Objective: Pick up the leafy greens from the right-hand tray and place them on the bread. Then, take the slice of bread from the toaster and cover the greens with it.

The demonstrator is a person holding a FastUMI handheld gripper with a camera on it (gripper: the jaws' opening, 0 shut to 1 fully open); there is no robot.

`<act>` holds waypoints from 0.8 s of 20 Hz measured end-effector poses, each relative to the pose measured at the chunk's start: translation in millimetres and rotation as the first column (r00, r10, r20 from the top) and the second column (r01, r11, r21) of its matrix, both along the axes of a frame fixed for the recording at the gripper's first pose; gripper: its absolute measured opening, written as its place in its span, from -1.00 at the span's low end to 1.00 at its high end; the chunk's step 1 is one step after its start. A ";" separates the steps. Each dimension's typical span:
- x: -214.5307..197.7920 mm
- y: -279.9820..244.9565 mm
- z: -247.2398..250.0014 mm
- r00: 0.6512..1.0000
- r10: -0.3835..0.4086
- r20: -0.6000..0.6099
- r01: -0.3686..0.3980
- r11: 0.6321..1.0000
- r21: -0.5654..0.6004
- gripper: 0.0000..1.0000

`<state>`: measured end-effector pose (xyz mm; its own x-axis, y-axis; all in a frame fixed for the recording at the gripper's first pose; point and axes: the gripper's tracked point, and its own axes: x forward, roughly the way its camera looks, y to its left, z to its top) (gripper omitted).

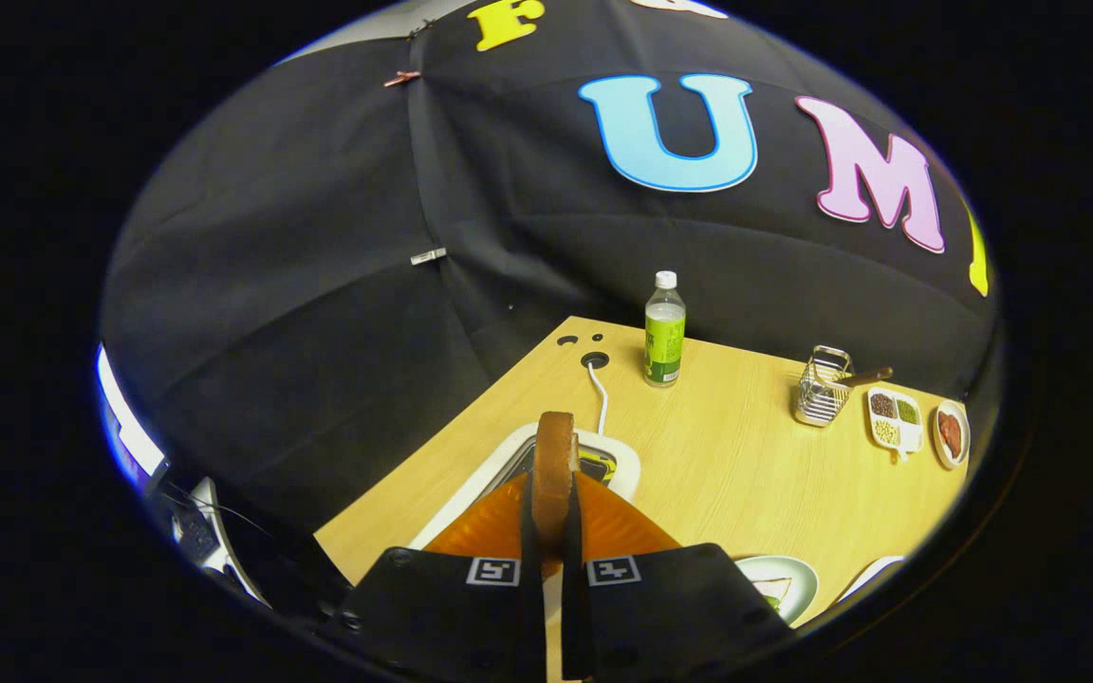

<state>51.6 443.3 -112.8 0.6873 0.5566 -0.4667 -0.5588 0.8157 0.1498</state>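
1. The gripper points down over the toaster, tilted toward the table.
2. Both fingers clamp the bread, upright just above the toaster.
3. A plate lies beside the fingers.

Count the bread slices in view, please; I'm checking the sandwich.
1 for certain: the bread slice pinched between the gripper fingers, above the toaster. The plate beside the fingers may hold another, unclear.

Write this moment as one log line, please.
tongs: shut on bread | bread: edge-on, above toaster | plate: right of the tongs
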 end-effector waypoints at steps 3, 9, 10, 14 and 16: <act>-0.5 -18.8 24.9 0.999 -0.031 0.012 0.030 0.997 0.069 -0.78; 4.0 -77.9 43.5 0.994 -0.099 0.056 0.092 0.990 0.109 -0.78; 6.6 -93.0 41.6 0.991 -0.119 0.059 0.112 0.987 0.118 -0.78; 7.7 -143.8 5.9 0.980 -0.199 -0.027 0.201 0.972 0.121 -0.78; 7.8 -164.2 -18.6 0.968 -0.233 -0.088 0.242 0.964 0.111 -0.78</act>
